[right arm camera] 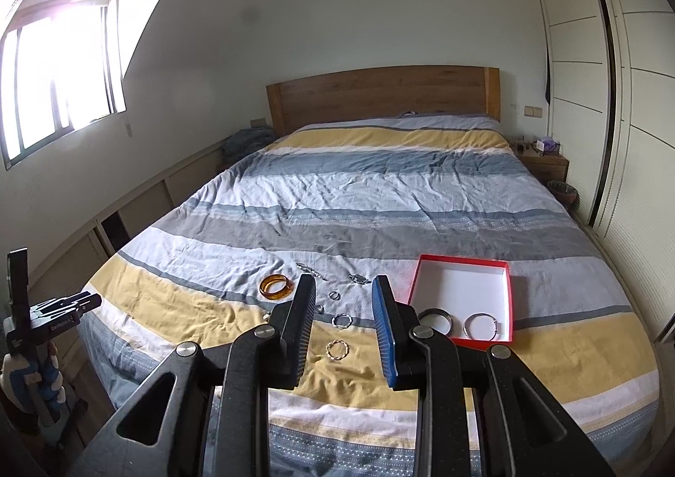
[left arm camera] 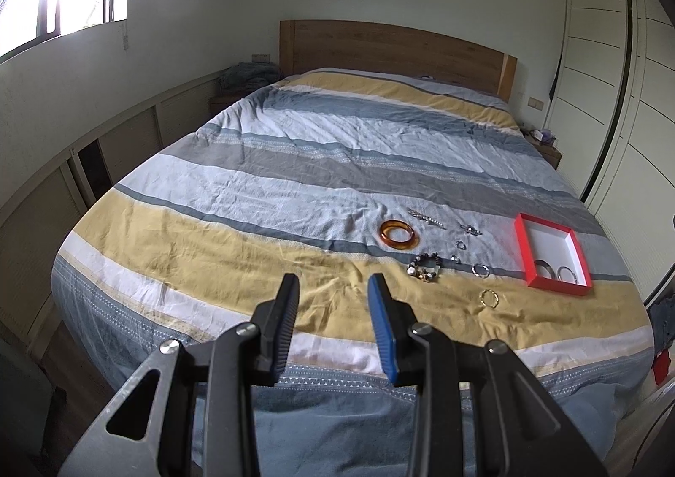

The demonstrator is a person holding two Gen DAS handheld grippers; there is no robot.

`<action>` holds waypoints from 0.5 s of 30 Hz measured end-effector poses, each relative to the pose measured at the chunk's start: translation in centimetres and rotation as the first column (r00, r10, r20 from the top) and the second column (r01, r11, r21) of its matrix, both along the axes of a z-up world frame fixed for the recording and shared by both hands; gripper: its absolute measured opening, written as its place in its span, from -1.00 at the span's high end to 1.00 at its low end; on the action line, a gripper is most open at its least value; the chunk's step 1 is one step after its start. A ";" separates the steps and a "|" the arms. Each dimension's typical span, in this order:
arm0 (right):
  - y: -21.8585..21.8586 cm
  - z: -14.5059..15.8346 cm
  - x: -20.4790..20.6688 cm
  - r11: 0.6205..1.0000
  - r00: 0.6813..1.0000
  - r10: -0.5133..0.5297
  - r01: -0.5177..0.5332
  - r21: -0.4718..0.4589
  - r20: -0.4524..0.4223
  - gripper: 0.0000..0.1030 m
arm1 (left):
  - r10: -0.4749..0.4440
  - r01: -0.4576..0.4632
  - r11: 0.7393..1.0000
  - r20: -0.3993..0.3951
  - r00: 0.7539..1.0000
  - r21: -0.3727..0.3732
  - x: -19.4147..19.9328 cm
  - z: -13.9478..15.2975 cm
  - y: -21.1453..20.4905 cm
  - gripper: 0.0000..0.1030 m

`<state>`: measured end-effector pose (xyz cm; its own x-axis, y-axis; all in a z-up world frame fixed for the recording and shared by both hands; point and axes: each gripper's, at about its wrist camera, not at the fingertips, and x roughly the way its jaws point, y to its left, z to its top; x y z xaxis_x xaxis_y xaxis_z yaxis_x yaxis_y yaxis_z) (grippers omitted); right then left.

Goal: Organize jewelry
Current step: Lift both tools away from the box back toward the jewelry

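A red box point(left arm camera: 522, 245) point(right arm camera: 511, 299) with a white inside lies on the bed at the right and holds two silver bangles point(left arm camera: 544, 267) point(right arm camera: 481, 325). Left of it, loose jewelry lies on the duvet: an amber bangle point(left arm camera: 398, 235) point(right arm camera: 276, 286), a beaded bracelet point(left arm camera: 425, 266), a gold twisted ring point(left arm camera: 489, 298) point(right arm camera: 337, 349), a silver ring point(right arm camera: 341, 321), a chain point(left arm camera: 426, 218). My left gripper point(left arm camera: 333, 287) is open and empty, above the bed's foot. My right gripper point(right arm camera: 345, 291) is open and empty, above the rings.
The striped duvet point(left arm camera: 295, 164) covers the bed, with a wooden headboard point(right arm camera: 379, 97) at the far end. Wardrobe doors point(right arm camera: 590, 97) stand on the right, low cabinets on the left. The left gripper's body shows at the left edge of the right wrist view point(right arm camera: 55, 308).
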<state>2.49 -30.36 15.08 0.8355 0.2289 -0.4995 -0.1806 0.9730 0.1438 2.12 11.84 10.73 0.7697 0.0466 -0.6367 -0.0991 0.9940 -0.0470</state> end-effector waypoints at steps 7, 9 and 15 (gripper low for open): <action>0.7 -3.4 5.1 0.999 0.996 0.032 -0.033 -0.016 -0.083 0.46 | 0.029 -0.029 1.000 -0.087 0.996 -0.007 4.5 -3.4 0.0 0.38; 1.0 -4.8 7.0 0.999 0.993 0.040 -0.042 -0.015 -0.115 0.46 | 0.030 -0.030 1.000 -0.117 0.993 -0.003 6.1 -4.6 -0.1 0.38; 1.4 -8.7 11.9 0.998 0.981 0.057 -0.060 -0.011 -0.185 0.46 | 0.029 -0.031 0.999 -0.181 0.983 -0.009 10.7 -7.8 -0.8 0.38</action>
<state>14.41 -28.92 6.43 0.7140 0.2650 -0.6481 -0.2086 0.9641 0.1644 12.80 11.00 2.89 0.6400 0.0598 -0.7661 -0.1367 0.9899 -0.0369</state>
